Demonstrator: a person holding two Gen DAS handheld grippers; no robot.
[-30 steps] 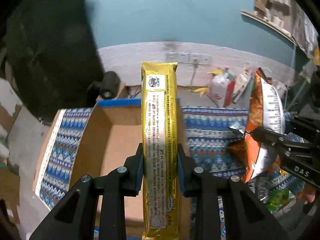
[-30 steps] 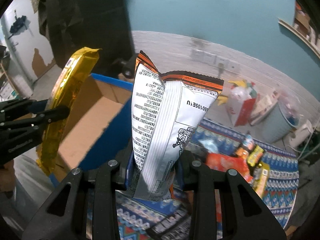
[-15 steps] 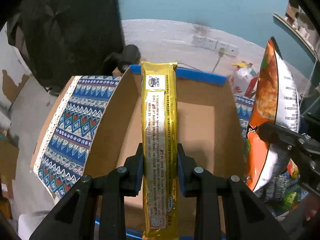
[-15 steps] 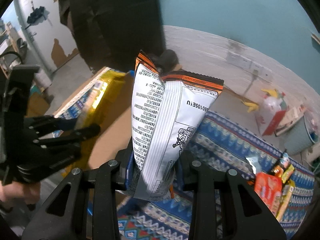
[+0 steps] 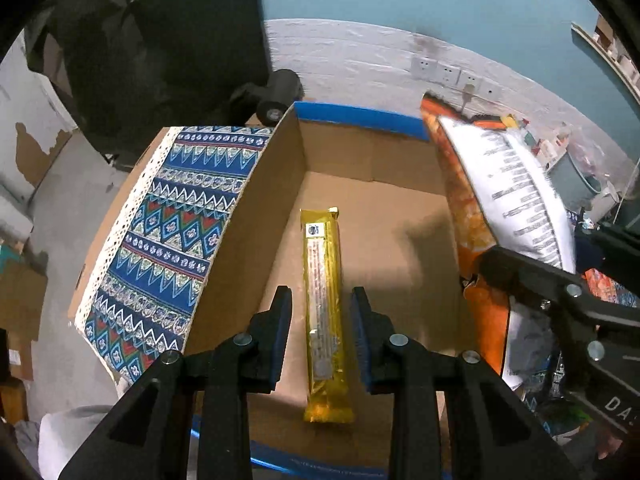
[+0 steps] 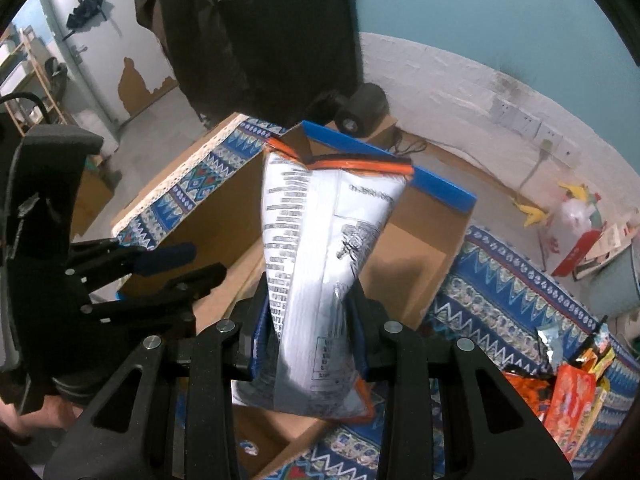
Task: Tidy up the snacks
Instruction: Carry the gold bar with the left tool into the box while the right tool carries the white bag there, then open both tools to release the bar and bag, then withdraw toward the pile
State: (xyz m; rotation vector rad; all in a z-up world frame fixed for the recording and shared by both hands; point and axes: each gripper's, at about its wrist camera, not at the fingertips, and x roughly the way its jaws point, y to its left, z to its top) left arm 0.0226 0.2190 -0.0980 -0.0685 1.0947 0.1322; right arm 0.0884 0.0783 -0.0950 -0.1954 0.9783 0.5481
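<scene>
One cardboard box stands at the tabletop's left edge; the gold packet lies on its floor. The left gripper, just parted, is clear of it. The right gripper clamps the chip bag above the box: lower before releasing.

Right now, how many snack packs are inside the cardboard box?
1: the gold pack lies on the cardboard box floor, between the left gripper fingers, released. Near corners are hidden.

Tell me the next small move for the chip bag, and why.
Probably lower the right claw and release: the chip bag is pinched above the cardboard box, whose floor is bare beside the gold packet lying below the open left claw.
</scene>
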